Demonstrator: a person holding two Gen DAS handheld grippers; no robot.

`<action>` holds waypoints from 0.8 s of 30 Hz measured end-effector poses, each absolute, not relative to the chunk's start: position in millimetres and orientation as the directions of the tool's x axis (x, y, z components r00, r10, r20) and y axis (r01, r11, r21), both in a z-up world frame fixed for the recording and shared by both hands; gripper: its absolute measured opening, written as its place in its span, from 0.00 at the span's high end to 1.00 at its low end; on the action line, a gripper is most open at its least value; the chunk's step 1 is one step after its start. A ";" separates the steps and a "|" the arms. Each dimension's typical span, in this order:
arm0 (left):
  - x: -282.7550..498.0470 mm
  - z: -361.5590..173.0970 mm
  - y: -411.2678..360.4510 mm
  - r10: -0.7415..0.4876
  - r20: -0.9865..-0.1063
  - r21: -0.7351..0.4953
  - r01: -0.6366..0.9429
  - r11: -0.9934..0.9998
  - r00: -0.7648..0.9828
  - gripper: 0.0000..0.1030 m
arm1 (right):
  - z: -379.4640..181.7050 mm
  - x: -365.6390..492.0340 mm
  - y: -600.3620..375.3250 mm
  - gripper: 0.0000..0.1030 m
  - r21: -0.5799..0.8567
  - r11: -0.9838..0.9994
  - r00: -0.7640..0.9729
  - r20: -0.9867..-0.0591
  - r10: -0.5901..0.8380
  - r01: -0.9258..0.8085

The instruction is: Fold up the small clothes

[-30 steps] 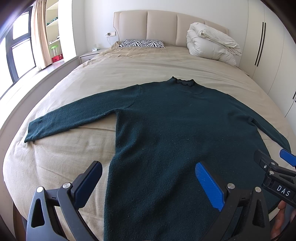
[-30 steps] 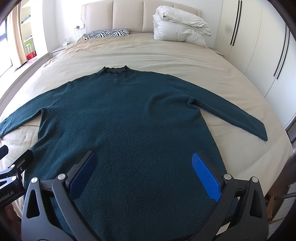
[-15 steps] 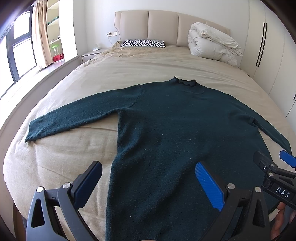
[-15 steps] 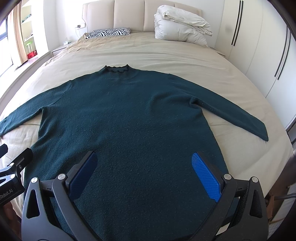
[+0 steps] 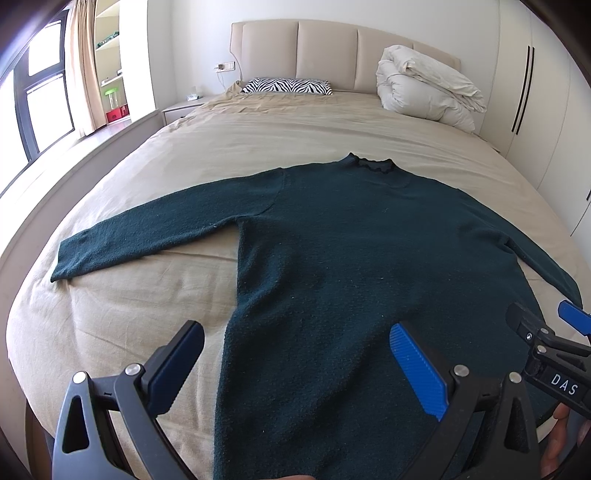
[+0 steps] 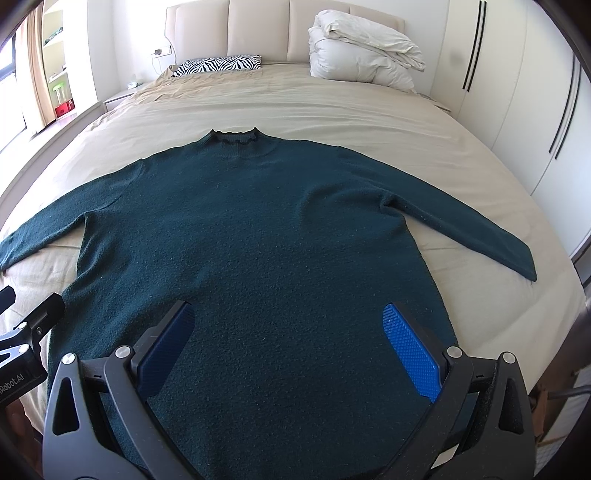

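A dark green sweater (image 6: 258, 236) is seen spread flat, face up, on the beige bed (image 6: 332, 110), its collar (image 6: 235, 137) pointed toward the padded headboard (image 6: 280, 33) and its hem toward the near edge. Both sleeves are stretched out sideways: the left sleeve (image 5: 155, 232) is laid across the sheet with its cuff near the bed's left edge, the right sleeve (image 6: 465, 225) is angled out toward the wardrobe side.

The left tongs (image 5: 295, 358) are held wide open above the lower left part of the garment, nothing gripped between the blue pads (image 5: 417, 369); one pad is hung over bare sheet, the other over knit. The right tongs (image 6: 291, 343) are likewise spread wide and empty, both pads poised over the lower body of the sweater near the hem. Whether either is in contact with the fabric cannot be told from these views.

Each tool is glimpsed at the edge of the other's view, so the two are held side by side at the foot of the bed.

Up by the headboard, a zebra-print pillow (image 5: 286, 85) is laid flat, and a white duvet (image 6: 362, 55) is bundled on the right side. White wardrobe doors (image 6: 517, 110) are lined along the right wall.
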State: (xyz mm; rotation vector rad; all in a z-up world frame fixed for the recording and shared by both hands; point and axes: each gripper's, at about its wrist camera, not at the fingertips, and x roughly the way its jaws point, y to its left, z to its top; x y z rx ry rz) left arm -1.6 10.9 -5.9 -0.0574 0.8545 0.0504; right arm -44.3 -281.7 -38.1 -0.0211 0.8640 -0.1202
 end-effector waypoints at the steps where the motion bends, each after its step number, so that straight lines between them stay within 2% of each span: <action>1: -1.7 -5.1 12.0 0.021 -0.755 -0.031 -0.068 0.997 0.656 0.00 | -38.5 -43.9 -281.3 0.00 -0.067 0.993 0.644 -0.757 -0.114 0.097; 24: -2.1 -6.2 13.9 0.012 -0.760 -0.040 -0.065 0.997 0.650 0.00 | -40.1 -43.1 -280.4 0.00 -0.067 0.994 0.639 -0.761 -0.110 0.091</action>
